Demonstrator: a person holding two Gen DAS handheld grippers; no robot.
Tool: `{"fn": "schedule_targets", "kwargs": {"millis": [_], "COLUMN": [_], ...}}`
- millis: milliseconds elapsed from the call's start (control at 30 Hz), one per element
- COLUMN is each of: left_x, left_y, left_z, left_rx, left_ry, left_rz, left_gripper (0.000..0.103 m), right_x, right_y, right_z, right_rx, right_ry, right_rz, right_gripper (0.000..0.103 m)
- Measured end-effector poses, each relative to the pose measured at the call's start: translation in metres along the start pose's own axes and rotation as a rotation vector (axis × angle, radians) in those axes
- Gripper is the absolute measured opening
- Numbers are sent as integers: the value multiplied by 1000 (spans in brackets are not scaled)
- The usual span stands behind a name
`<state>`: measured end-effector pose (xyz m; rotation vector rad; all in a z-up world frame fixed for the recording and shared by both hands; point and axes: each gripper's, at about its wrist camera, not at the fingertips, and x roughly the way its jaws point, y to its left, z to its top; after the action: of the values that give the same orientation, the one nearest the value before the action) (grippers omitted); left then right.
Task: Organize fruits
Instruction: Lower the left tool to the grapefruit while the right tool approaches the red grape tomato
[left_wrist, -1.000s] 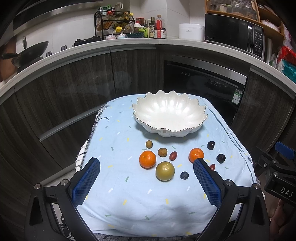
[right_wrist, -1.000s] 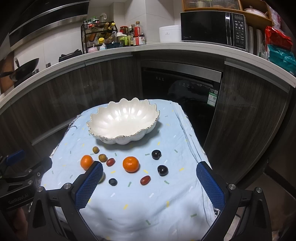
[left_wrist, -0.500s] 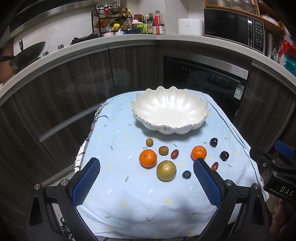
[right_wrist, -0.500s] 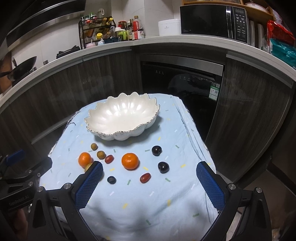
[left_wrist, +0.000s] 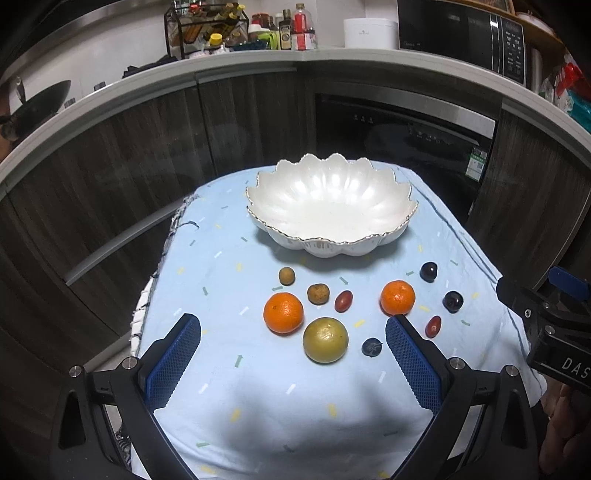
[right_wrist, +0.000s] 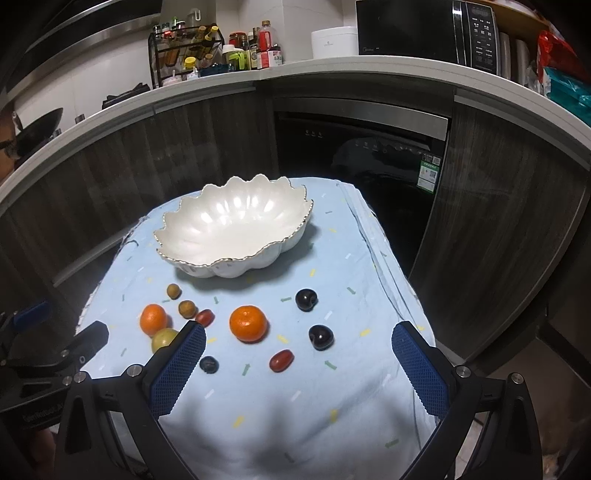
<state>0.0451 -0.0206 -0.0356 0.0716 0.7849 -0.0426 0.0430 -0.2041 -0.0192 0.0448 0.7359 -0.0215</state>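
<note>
Both grippers, left gripper (left_wrist: 293, 334) and right gripper (right_wrist: 298, 343), we are holding apart over fruit lying before the bowl (left_wrist: 402, 218) at the table's (left_wrist: 258, 406) far edge.

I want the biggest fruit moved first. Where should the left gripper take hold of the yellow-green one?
Grip the yellow-green fruit across its widest middle, coming from above with the open left gripper. It is round, and the orange sits close at its left.

Green fruit (right_wrist: 162, 339) half hidden behind right tongs (right_wrist: 299, 354) pad, microwave (left_wrist: 461, 37) cropped by top edge, bottle labels unreadable
</note>
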Motion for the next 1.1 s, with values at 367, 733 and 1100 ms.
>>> {"fn": "schedule_targets", "kwargs": {"millis": [367,733,1100], "left_x": [36,68,94], "left_y": [-6,-14,-17], "left_z": [-3,-10,-19], "left_rx": [12,37,44], "left_ry": [63,105,134], "left_rz": [-31,-20,-64], "left_gripper": [98,94,84], "right_x": [26,56,82], "right_y": [-2,4,18], "right_z": [-1,-5,-24], "right_rx": [-14,-41,-121], "right_ry": [22,30,99], "right_rz": [-14,-27,-18], "right_gripper": [102,100,81]}}
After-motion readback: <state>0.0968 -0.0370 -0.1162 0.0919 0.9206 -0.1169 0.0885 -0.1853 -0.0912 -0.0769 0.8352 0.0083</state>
